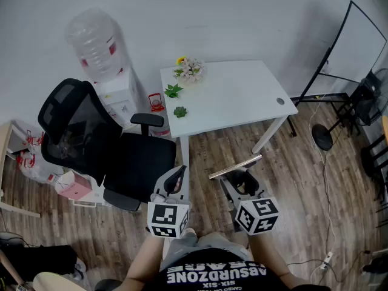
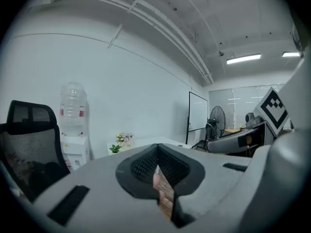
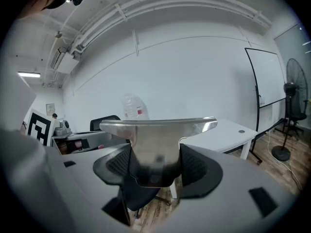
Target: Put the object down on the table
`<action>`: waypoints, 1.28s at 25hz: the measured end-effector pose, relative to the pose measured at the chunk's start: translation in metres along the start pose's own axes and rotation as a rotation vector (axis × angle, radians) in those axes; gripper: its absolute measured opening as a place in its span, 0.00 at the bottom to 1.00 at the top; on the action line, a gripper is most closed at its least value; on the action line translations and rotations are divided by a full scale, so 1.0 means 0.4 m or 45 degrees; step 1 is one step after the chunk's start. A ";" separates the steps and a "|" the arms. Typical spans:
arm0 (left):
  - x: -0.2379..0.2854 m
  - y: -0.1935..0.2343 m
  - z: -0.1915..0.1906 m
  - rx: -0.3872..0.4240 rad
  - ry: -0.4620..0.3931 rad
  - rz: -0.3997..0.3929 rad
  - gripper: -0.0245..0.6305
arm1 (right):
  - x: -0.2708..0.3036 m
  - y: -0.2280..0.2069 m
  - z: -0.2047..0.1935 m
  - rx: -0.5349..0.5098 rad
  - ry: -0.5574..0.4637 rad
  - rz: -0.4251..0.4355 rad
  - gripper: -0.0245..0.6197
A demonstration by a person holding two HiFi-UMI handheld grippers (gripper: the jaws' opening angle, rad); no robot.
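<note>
My right gripper point(image 1: 237, 177) is shut on a shiny T-shaped metal plate point(image 1: 235, 167), held level above the wooden floor in front of the white table point(image 1: 242, 99). In the right gripper view the metal plate point(image 3: 156, 147) stands between the two dark pads point(image 3: 200, 169), its wide top edge reaching past both, and the table point(image 3: 228, 132) lies beyond to the right. My left gripper point(image 1: 177, 176) hangs beside it, close to the office chair, its jaws shut with nothing held. The left gripper view shows its pads point(image 2: 146, 166) meeting with only a thin slit between them.
A black office chair point(image 1: 103, 144) stands left of the table, with a water dispenser point(image 1: 100, 53) behind it. A flower bunch point(image 1: 190, 69) and two small green plants point(image 1: 173, 91) sit at the table's left end. A whiteboard point(image 1: 357, 41) and a fan point(image 1: 373, 96) stand to the right.
</note>
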State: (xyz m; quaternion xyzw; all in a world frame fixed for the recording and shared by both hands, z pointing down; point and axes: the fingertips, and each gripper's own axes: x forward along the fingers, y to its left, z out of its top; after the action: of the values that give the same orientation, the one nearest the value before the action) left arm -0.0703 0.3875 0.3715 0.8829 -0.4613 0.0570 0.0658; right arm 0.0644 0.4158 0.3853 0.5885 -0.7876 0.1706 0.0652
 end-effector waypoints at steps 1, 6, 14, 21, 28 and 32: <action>-0.006 -0.002 -0.002 -0.004 0.003 -0.006 0.04 | -0.004 0.002 -0.001 0.003 0.002 -0.007 0.48; -0.025 0.008 -0.025 -0.023 0.021 -0.018 0.04 | -0.007 0.024 -0.003 0.025 -0.016 -0.012 0.48; -0.011 0.022 -0.062 -0.011 0.067 -0.054 0.04 | 0.016 0.029 -0.021 0.009 -0.007 -0.032 0.48; 0.037 0.058 -0.047 -0.024 0.065 -0.046 0.04 | 0.079 0.015 -0.007 0.010 0.013 -0.017 0.48; 0.100 0.110 -0.038 -0.025 0.064 -0.003 0.04 | 0.163 -0.006 0.015 0.001 0.022 0.018 0.48; 0.145 0.142 -0.023 -0.022 0.066 0.022 0.04 | 0.217 -0.028 0.043 0.001 0.019 0.034 0.48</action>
State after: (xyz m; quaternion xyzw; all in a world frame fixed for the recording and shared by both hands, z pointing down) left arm -0.0843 0.3100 0.3936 0.8765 -0.4677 0.0765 0.0846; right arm 0.0509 0.3284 0.3976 0.5766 -0.7949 0.1759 0.0685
